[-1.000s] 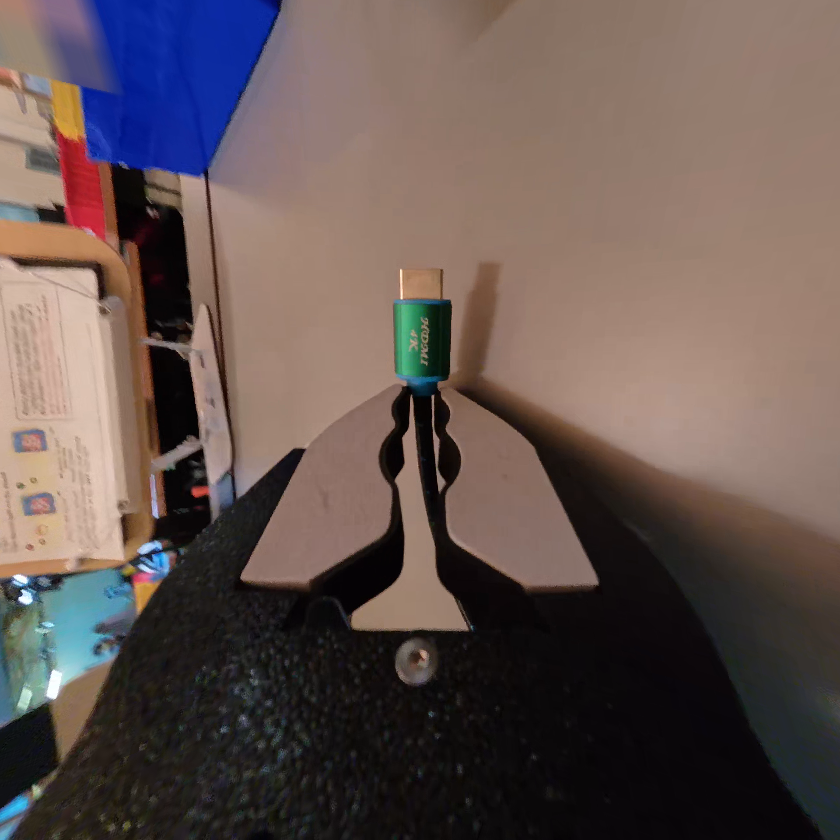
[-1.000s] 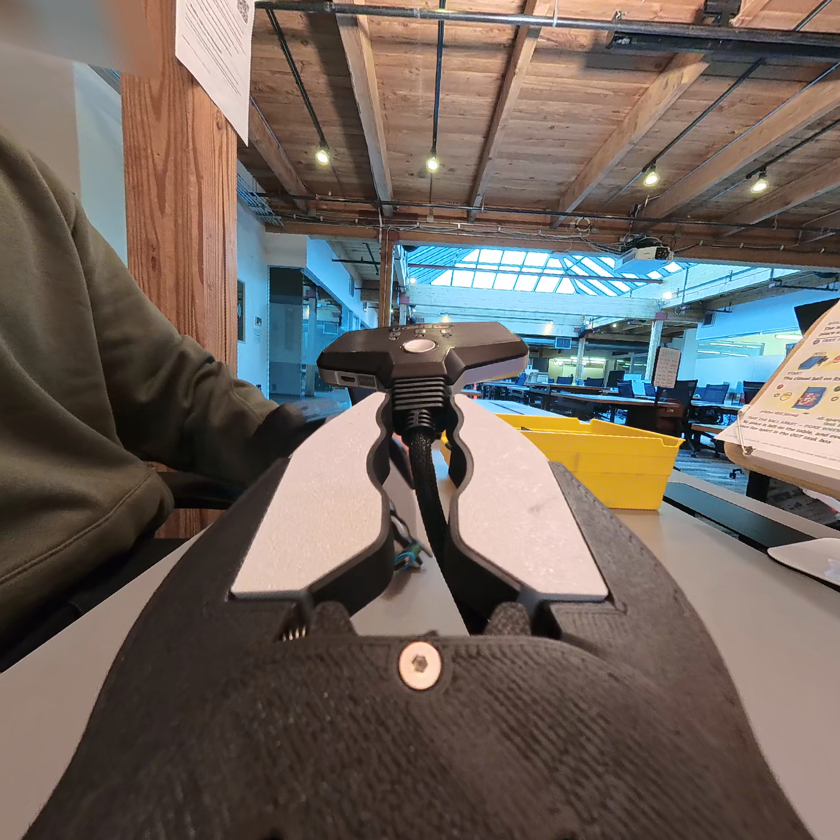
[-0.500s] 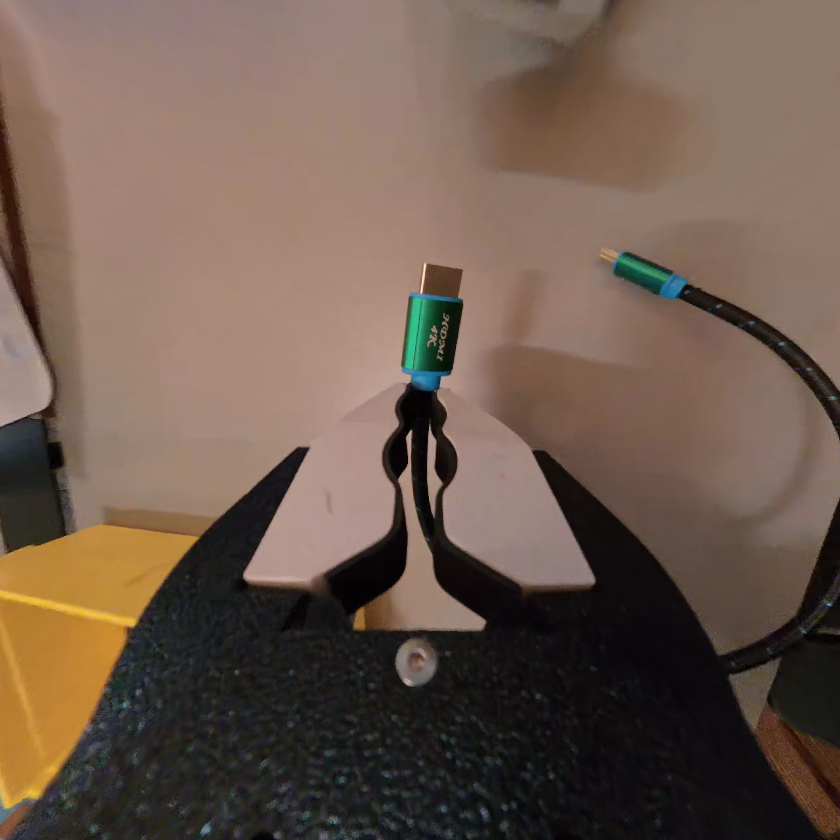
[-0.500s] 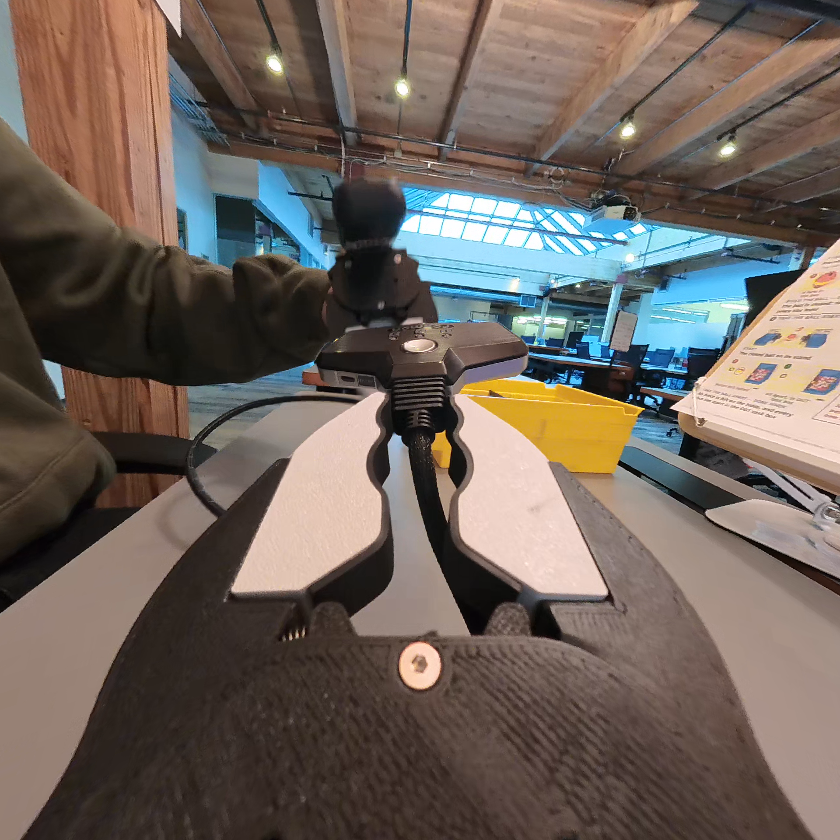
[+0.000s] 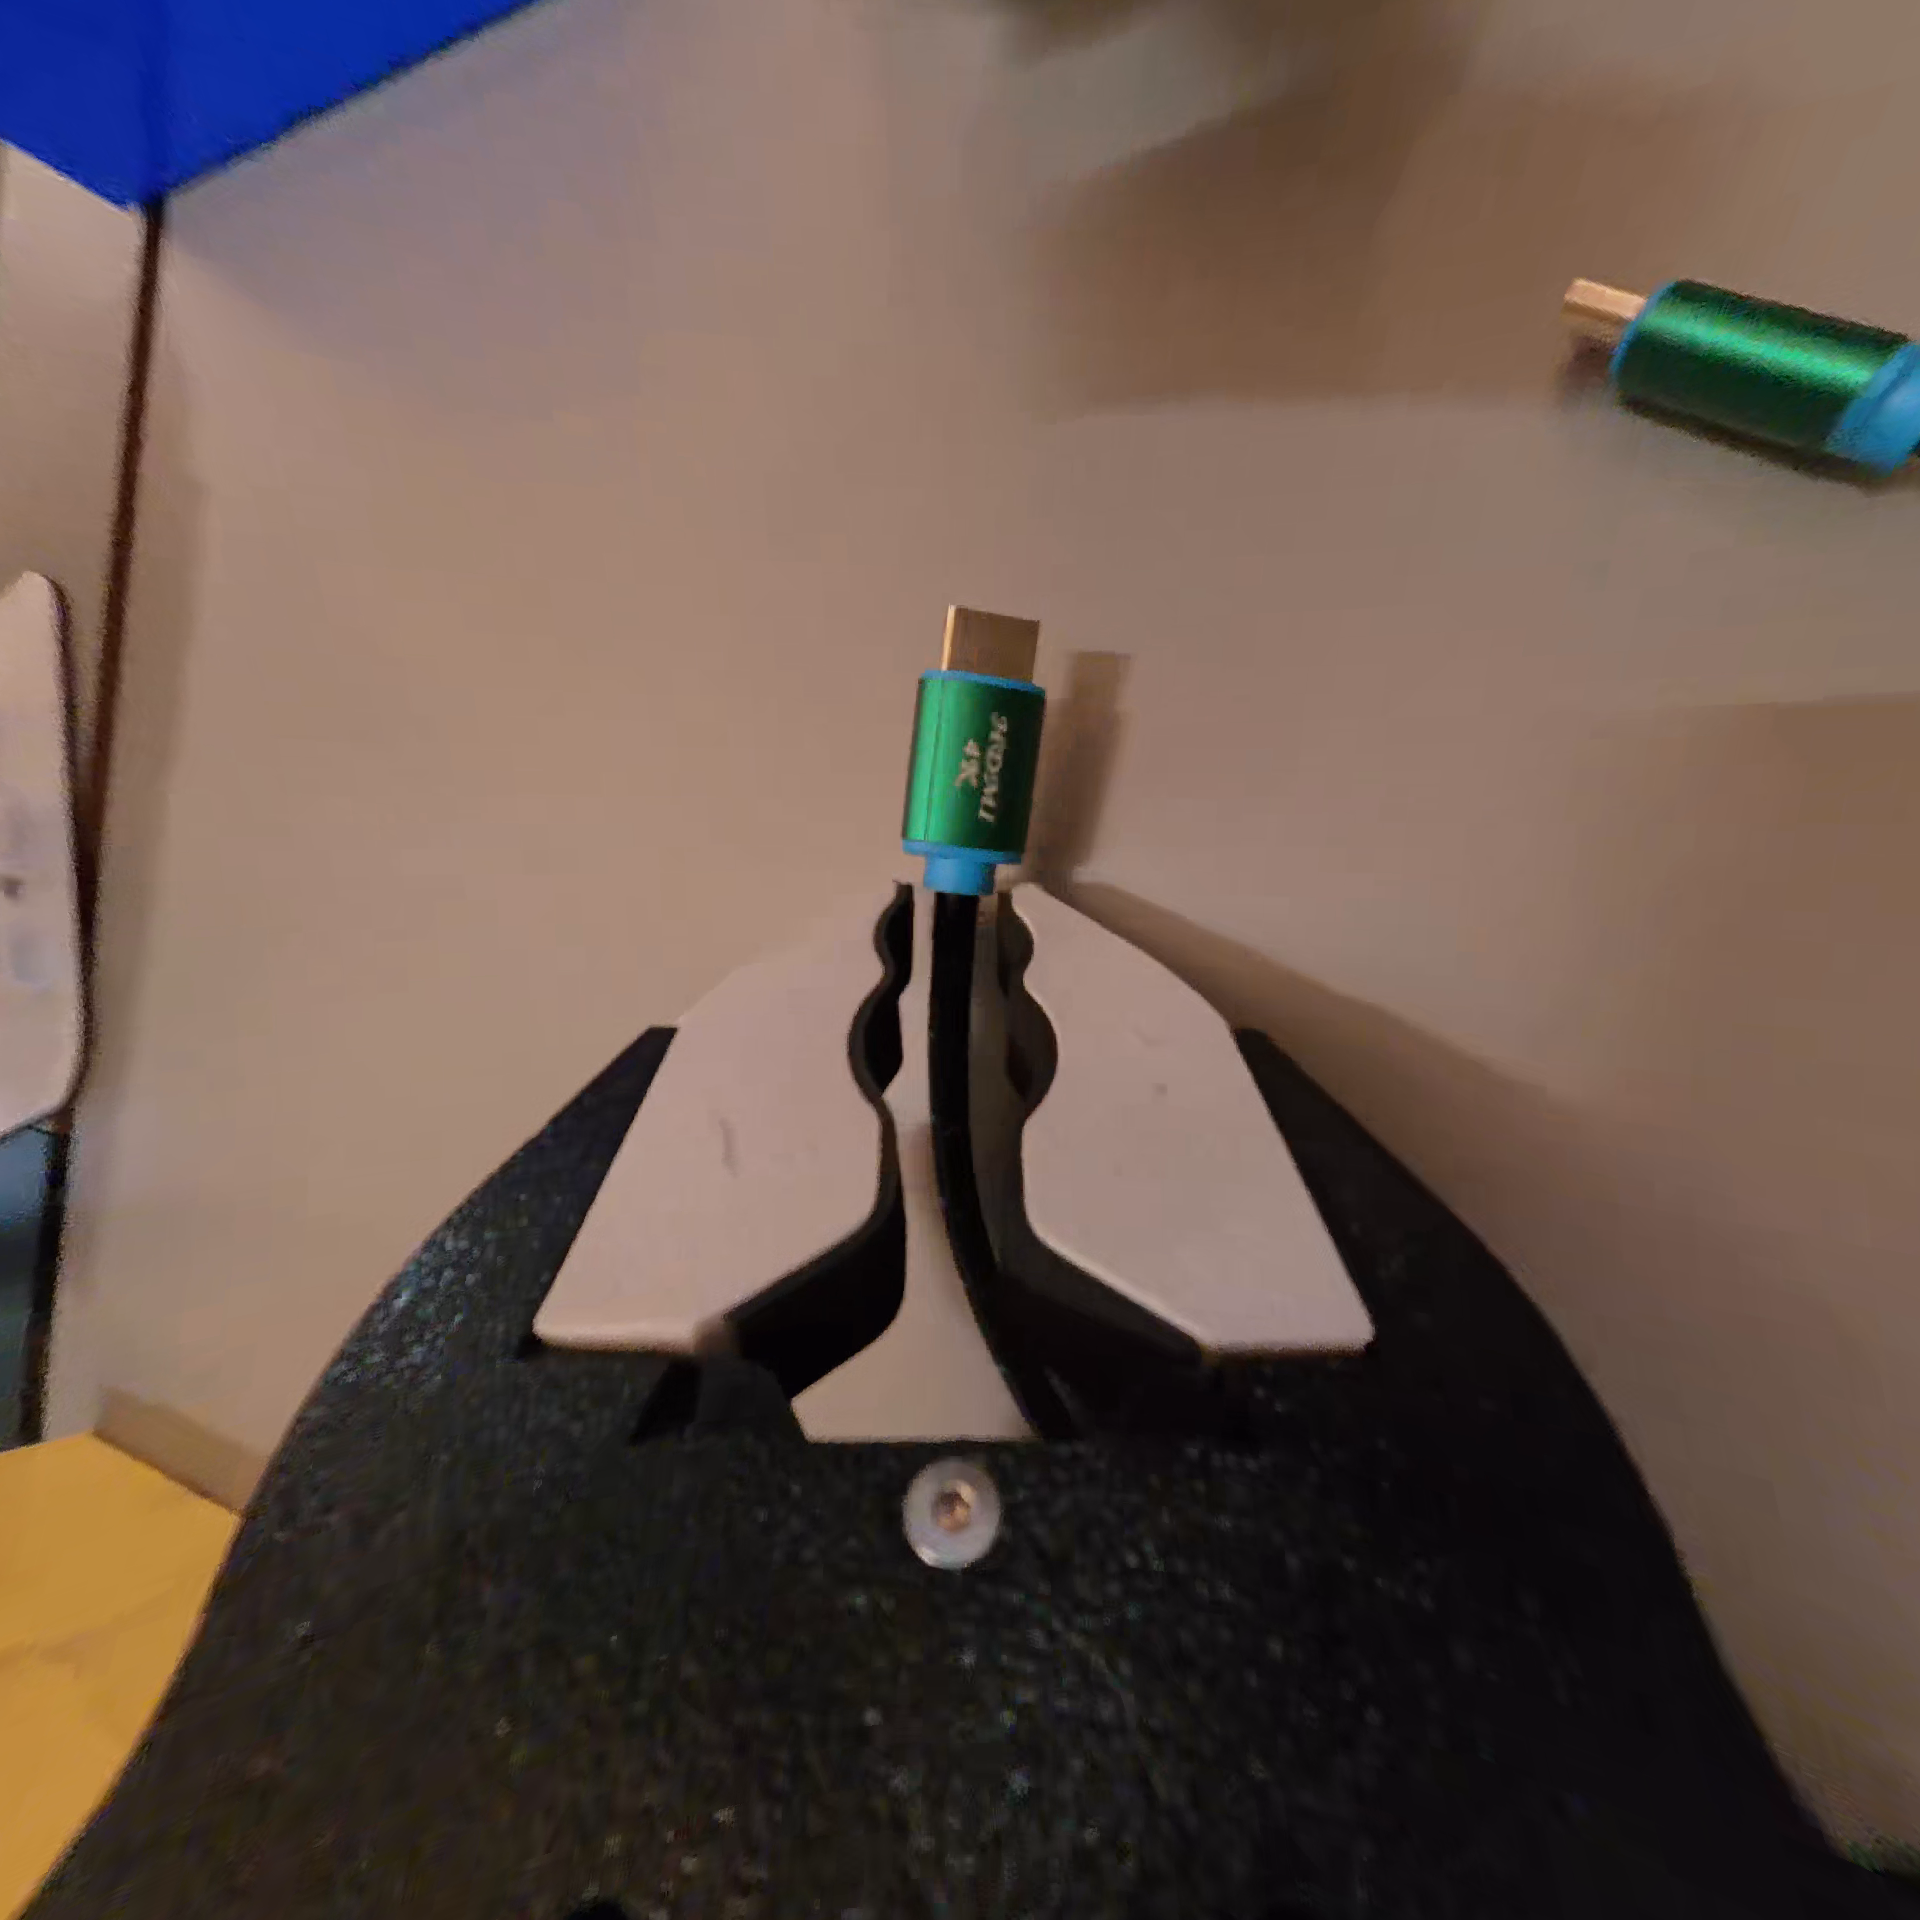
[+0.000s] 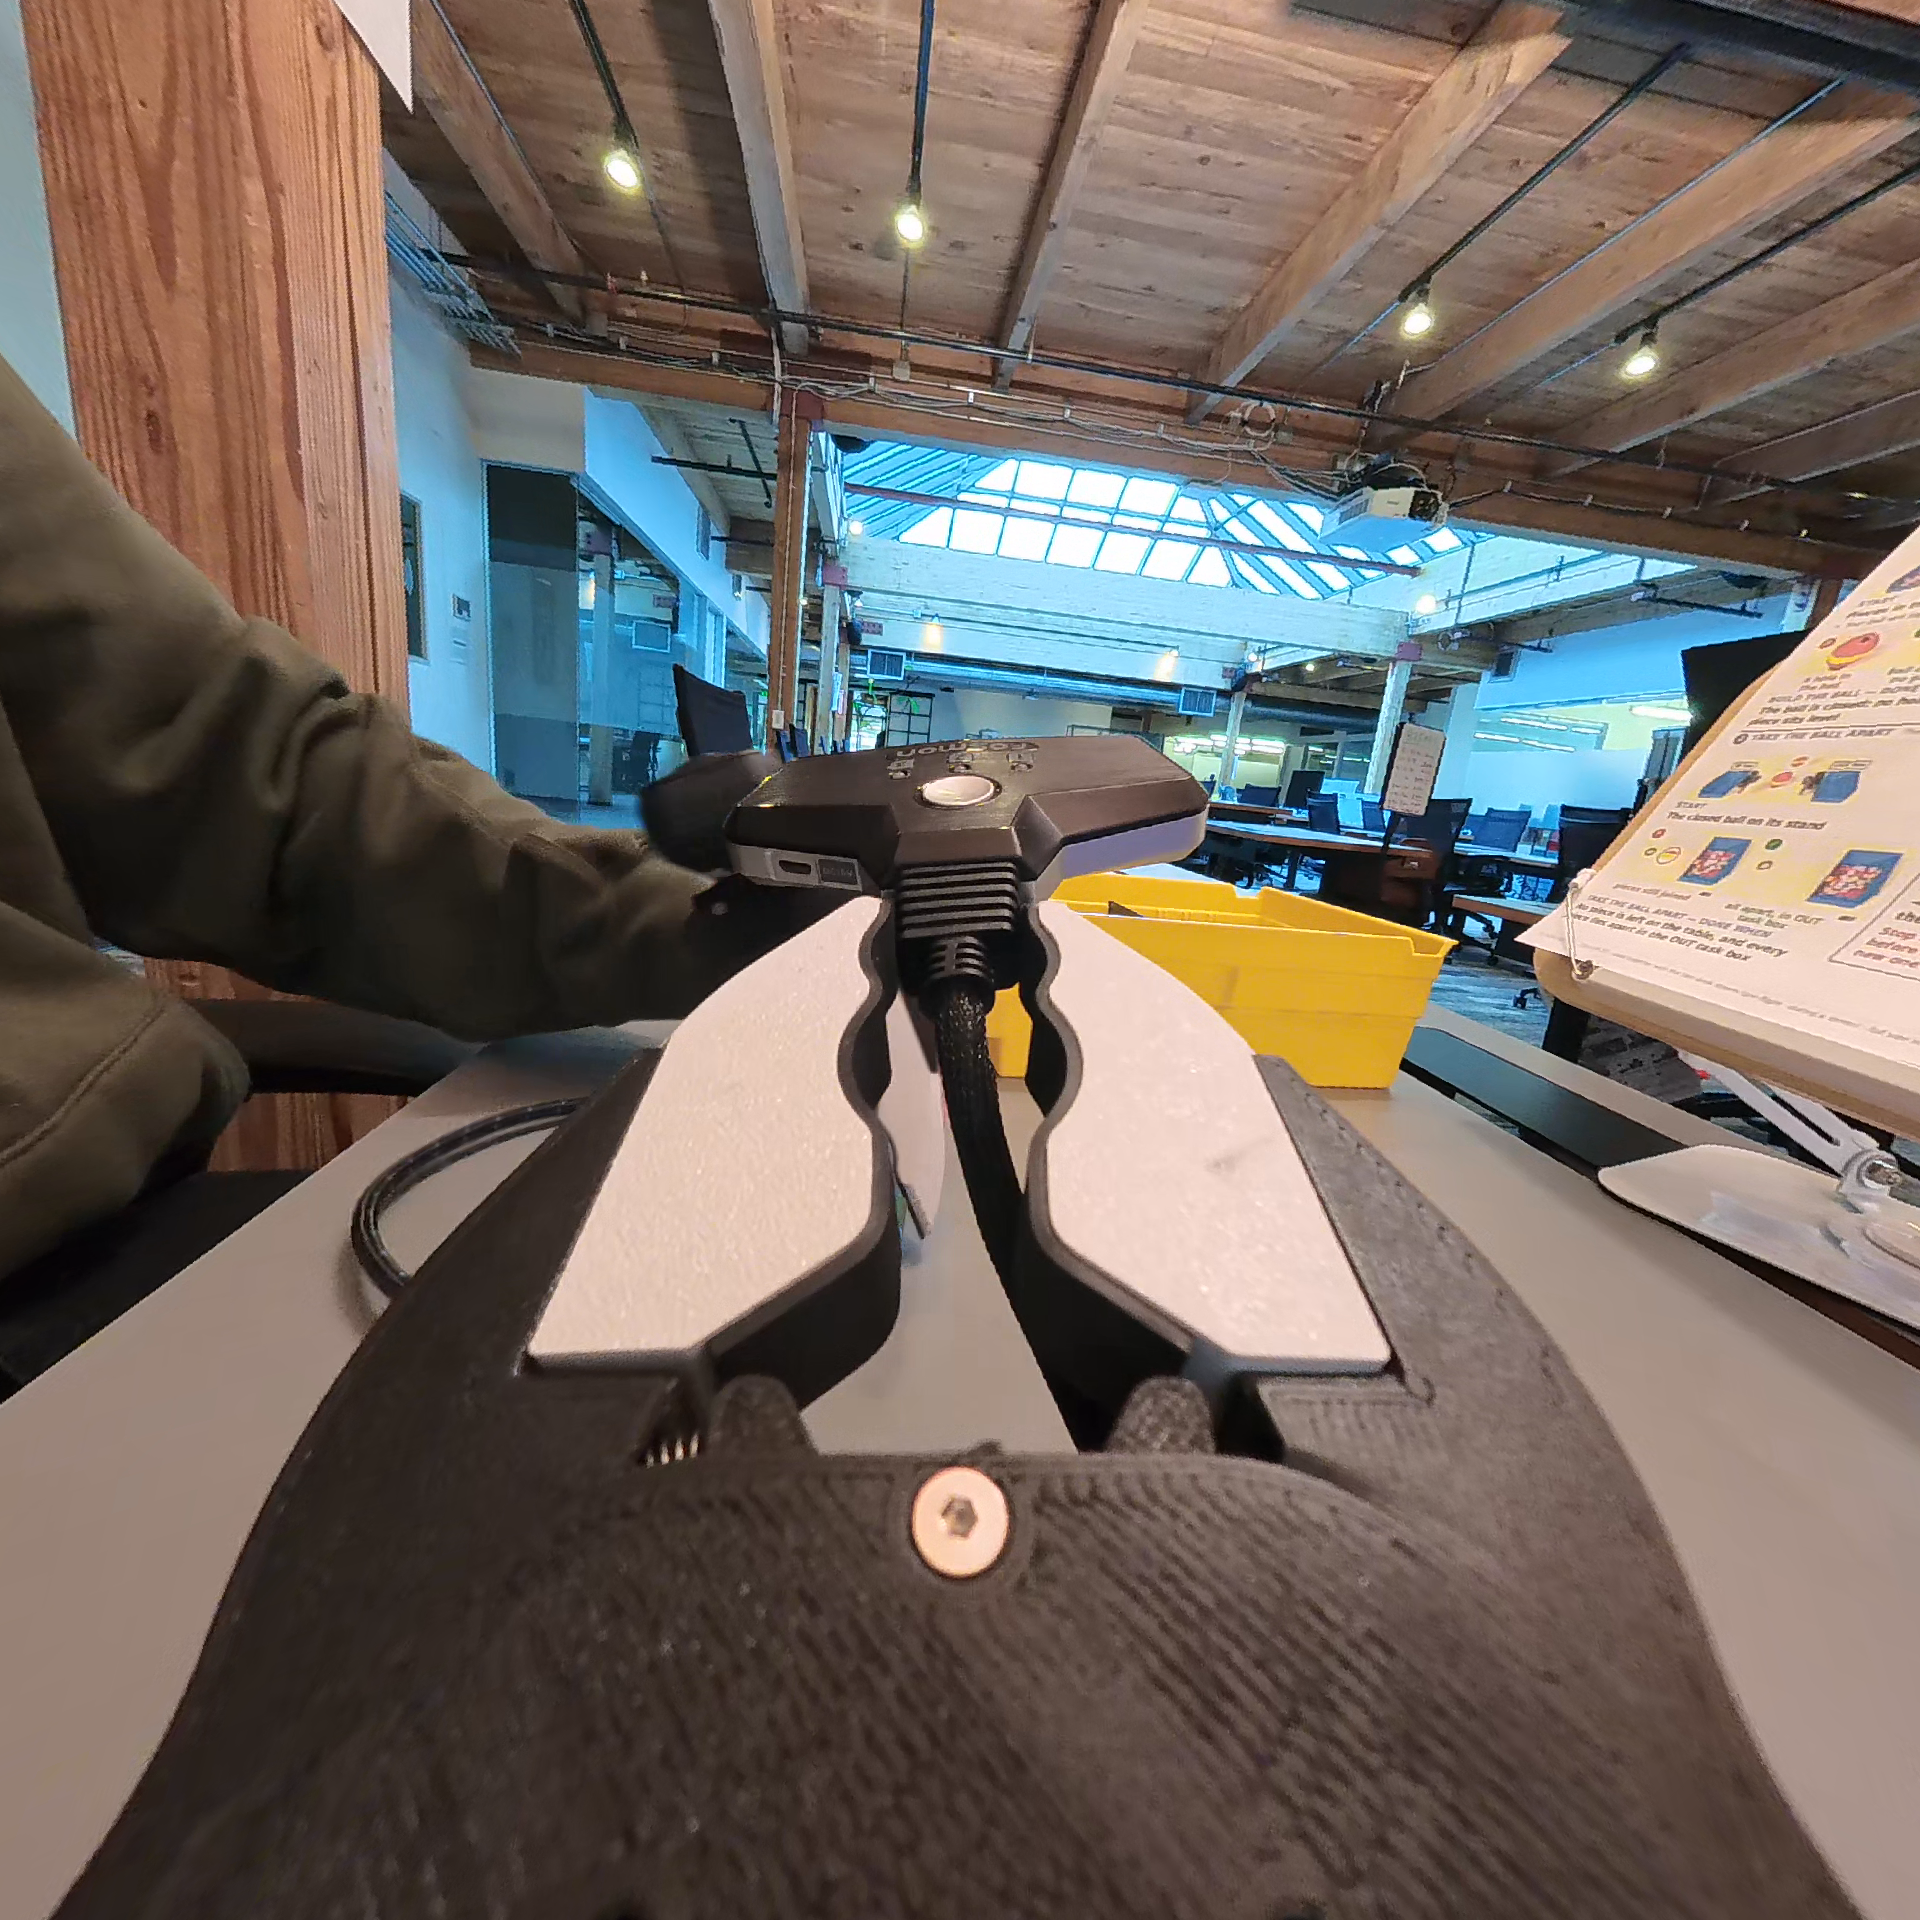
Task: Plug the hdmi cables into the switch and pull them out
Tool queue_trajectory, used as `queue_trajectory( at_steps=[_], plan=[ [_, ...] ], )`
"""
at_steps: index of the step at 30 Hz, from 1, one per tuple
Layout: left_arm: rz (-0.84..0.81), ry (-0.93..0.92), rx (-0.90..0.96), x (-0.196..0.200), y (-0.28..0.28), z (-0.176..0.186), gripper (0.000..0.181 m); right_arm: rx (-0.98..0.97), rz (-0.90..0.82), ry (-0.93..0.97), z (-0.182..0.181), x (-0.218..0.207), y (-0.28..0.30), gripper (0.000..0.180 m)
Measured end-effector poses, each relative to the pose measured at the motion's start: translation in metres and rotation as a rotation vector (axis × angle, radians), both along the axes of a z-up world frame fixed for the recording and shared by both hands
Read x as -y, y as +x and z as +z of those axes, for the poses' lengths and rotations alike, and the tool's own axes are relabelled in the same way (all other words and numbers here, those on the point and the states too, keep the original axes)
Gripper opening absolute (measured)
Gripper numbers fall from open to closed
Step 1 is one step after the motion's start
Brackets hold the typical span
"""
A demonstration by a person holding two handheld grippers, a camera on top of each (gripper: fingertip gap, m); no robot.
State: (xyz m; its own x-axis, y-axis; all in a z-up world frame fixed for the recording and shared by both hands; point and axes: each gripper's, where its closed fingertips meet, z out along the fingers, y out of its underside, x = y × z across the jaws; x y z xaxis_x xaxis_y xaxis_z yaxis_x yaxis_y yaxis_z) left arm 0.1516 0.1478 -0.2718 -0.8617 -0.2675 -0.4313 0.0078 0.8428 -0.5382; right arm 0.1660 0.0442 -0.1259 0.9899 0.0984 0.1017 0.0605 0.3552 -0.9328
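In the left wrist view, a yellow bin [image 5: 94, 1621] shows at the near left edge, with a blue panel [image 5: 208, 73] at the top left and a beige wall [image 5: 520, 520] filling the far side. At centre the left gripper [image 5: 956, 914] is clamped on a black cable [image 5: 954, 1039] just below its green plug [image 5: 971, 779]. The plug stands nearly upright past the fingertips, its gold tip [image 5: 989, 641] free and close to the wall, seated in nothing. At the far right a second plug [image 5: 1766, 379], also green with a gold tip, hangs in the air pointing left, well apart from the first; its cable is out of frame.

In the right wrist view, a wooden post [image 6: 218, 364] stands at the left, and a green sleeve [image 6: 312, 852] reaches in towards the centre. A loop of black cable [image 6: 436, 1153] lies on the grey table [image 6: 1662, 1507] near the left of the gripper. The right gripper [image 6: 961, 935] is closed around the ribbed collar [image 6: 956, 904] of the black switch [image 6: 966, 810], whose braided lead [image 6: 977, 1091] runs back between the fingers. The switch is held above the table, round button up, with one open port [image 6: 795, 864] visible on its left face. Beyond it sits a yellow bin [image 6: 1247, 966], and at the far right a printed sheet [image 6: 1766, 831] leans on a stand.
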Motion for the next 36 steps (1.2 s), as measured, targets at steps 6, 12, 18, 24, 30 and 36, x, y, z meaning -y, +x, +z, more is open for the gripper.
queue_trajectory(
  at_steps=[6, 12, 18, 24, 30, 36],
  plan=[
    [-0.049, 0.027, 0.11, 0.008, -0.003, 0.007, 0.034, -0.001, 0.002, 0.002, 0.0, 0.0, 0.0, 0.022],
    [-0.021, 0.052, 0.199, 0.006, 0.005, 0.006, 0.028, 0.001, 0.0, 0.005, 0.0, 0.001, 0.0, 0.022],
    [-0.048, 0.119, 0.32, 0.01, 0.002, 0.006, 0.021, 0.0, 0.004, 0.006, 0.0, 0.001, 0.0, 0.022],
    [-0.027, 0.111, 0.316, 0.011, 0.004, 0.006, 0.021, 0.001, 0.004, 0.005, 0.0, 0.001, 0.0, 0.022],
    [0.061, 0.106, 0.299, 0.007, 0.011, 0.006, 0.02, -0.001, 0.003, 0.006, 0.0, 0.001, 0.0, 0.022],
    [0.133, -0.011, 0.04, -0.001, 0.01, 0.023, 0.02, 0.008, -0.005, -0.006, -0.001, -0.001, 0.0, 0.022]
  ],
)
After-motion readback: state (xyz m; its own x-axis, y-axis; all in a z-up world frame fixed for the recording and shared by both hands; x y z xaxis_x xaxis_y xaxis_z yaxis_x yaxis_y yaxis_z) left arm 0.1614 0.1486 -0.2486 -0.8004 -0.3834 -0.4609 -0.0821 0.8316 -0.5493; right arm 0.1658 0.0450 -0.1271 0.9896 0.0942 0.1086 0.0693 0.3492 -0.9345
